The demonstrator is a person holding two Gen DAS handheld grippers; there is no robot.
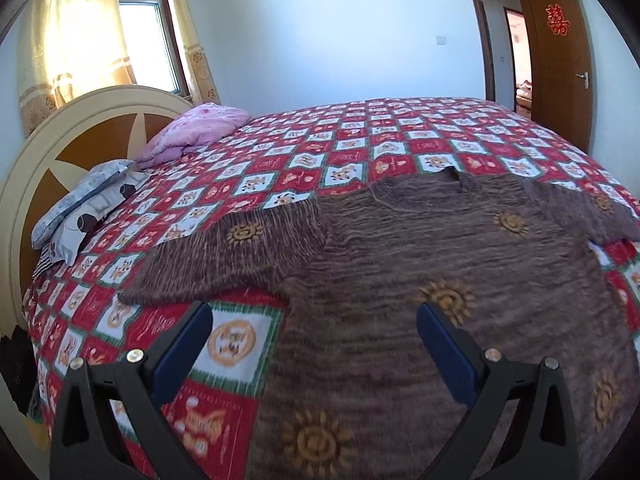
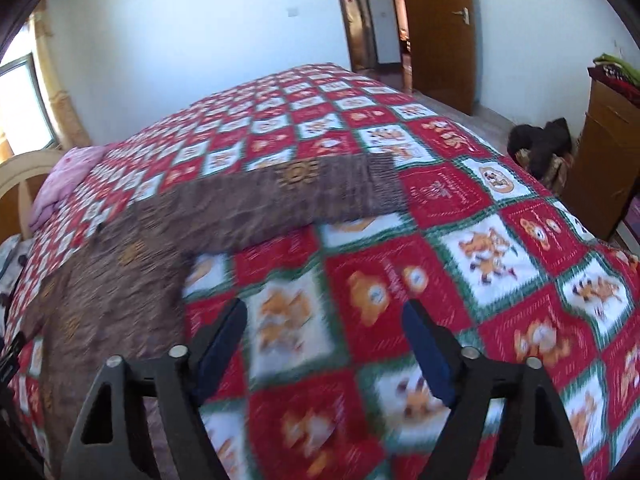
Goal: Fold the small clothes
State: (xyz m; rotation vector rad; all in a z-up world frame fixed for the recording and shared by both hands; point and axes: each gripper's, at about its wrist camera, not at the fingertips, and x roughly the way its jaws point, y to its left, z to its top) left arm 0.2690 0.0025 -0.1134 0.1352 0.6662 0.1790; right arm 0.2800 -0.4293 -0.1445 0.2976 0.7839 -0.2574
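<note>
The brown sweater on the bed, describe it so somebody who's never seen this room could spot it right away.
Start at the big bed with the red, white and green checkered bedspread. The brown sweater lies spread flat on its near side, sleeves out to both sides. Unlike the pink bundle and the grey patterned pillows by the headboard, it is brown knit dotted with golden sun motifs.

The sweater's (image 1: 400, 264) hem runs off the bottom edge; motion blur smears the bedspread (image 2: 360, 320) pattern.
</note>
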